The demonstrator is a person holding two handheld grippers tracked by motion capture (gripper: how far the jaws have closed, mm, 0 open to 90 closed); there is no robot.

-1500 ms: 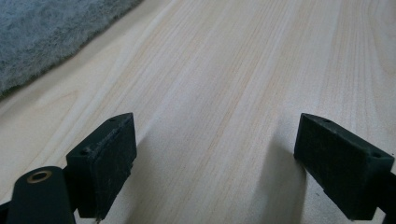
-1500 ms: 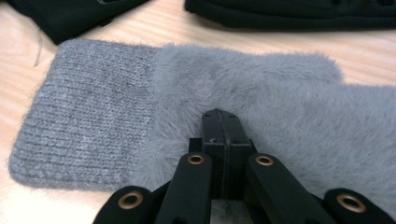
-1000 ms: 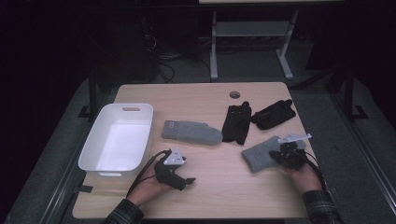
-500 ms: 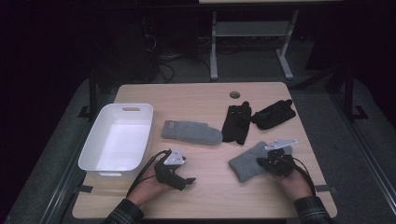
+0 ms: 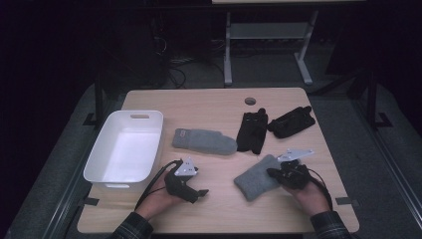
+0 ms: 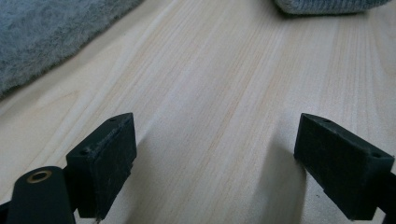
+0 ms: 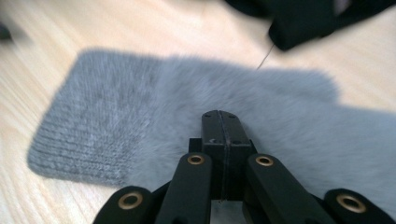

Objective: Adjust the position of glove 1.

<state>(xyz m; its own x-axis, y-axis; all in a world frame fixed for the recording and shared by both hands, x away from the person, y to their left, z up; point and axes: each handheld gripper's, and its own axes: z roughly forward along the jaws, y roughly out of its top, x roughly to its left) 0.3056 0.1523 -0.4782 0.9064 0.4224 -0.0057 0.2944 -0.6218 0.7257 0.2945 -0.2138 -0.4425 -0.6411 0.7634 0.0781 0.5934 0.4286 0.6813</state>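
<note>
Here the right gripper [image 5: 276,173] sits at the near right part of the counter [image 5: 209,107], its fingers [image 7: 219,122] pressed tight together on the fuzzy end of a grey mitten [image 5: 258,177]. In the right gripper view the two black tips meet with no gap over the soft grey pile, so they pinch the mitten's fabric, and the ribbed cuff of the mitten [image 7: 88,135] lies to the left of them, flat on the wood. In the high view that mitten lies slantwise, its cuff end toward the near edge of the counter and its other end under the gripper. The left gripper [image 5: 200,193] rests low at the near left, just beside the near corner of the white bin [image 5: 92,172]; its fingers [image 6: 105,161] stand wide apart with bare wood between them, holding nothing. A second grey mitten [image 5: 204,141] lies flat in the middle of the counter, near the bin's right wall. Farther back, two black gloves [image 5: 252,130] [image 5: 291,122] lie side by side, the right one tilted, both well apart from the grippers.
</note>
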